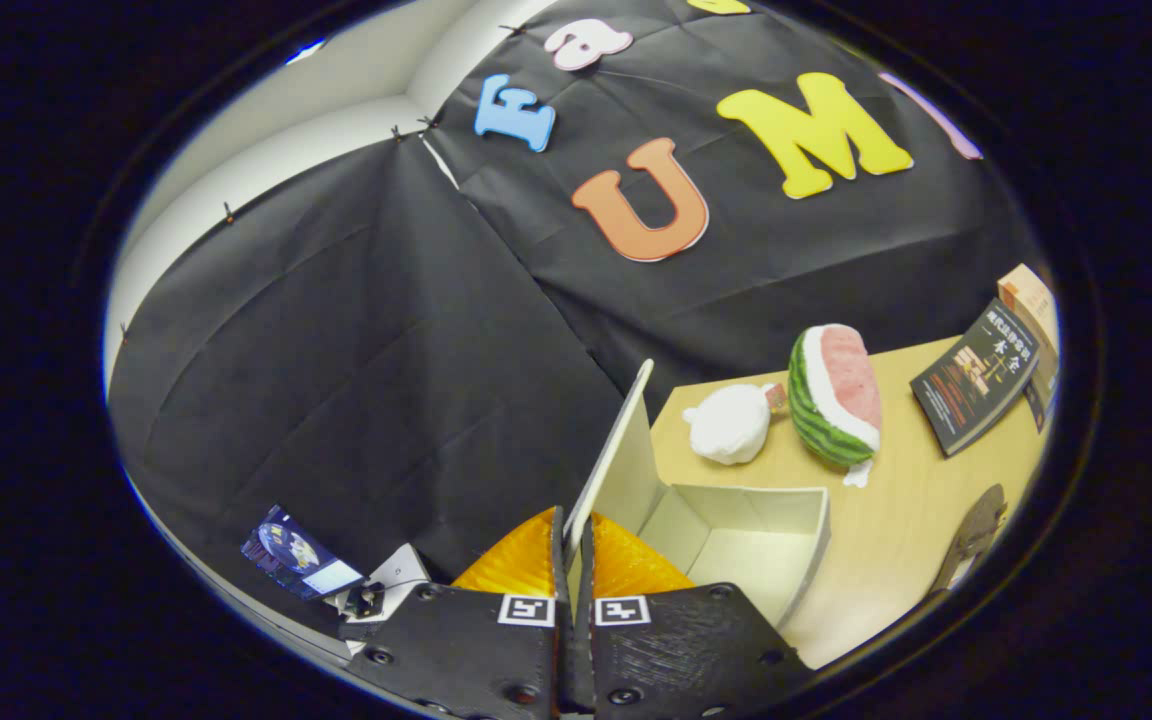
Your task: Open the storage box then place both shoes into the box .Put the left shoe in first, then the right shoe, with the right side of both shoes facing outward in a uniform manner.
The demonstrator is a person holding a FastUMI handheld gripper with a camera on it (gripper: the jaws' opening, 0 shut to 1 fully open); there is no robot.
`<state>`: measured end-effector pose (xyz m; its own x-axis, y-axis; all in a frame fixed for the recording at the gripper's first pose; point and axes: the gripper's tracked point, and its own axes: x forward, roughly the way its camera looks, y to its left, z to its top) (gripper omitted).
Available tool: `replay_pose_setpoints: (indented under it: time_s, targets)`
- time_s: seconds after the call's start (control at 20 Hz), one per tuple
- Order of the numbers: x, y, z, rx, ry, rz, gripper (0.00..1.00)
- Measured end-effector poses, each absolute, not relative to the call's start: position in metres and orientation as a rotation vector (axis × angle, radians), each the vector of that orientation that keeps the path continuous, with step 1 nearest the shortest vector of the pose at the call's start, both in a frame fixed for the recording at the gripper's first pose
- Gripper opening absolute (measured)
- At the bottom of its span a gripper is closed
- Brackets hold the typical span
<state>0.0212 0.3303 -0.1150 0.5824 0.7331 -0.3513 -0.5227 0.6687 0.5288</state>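
Cardboard lid (608, 470) looks light and flexy, gripper (573, 535) jaws clenched on its free edge, box (756, 545) open.

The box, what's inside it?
The storage box looks empty where its pale floor and walls show. The gripper is shut on the raised lid, and its fingers cover the near corner, so that part can't be seen.

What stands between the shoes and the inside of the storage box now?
Nothing visible does. The gripper is shut on the lid, holding it raised, and the storage box shows a bare interior. A plush watermelon and a white plush lie beyond the box, apart from it.
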Motion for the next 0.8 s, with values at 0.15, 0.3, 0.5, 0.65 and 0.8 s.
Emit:
replay_pose_setpoints:
  time_s: [0.15, 0.3, 0.5, 0.65, 0.8]
  targets:
    - [0.022, 0.371, -0.104, 0.309, 0.562, 0.792, 0.04]
    - [0.018, 0.399, -0.104, 0.25, 0.554, 0.81, 0.14]
    - [0.023, 0.431, -0.108, 0.209, 0.532, 0.808, 0.27]
    - [0.028, 0.449, -0.109, 0.15, 0.498, 0.802, 0.41]
    - [0.026, 0.466, -0.108, 0.124, 0.483, 0.811, 0.49]
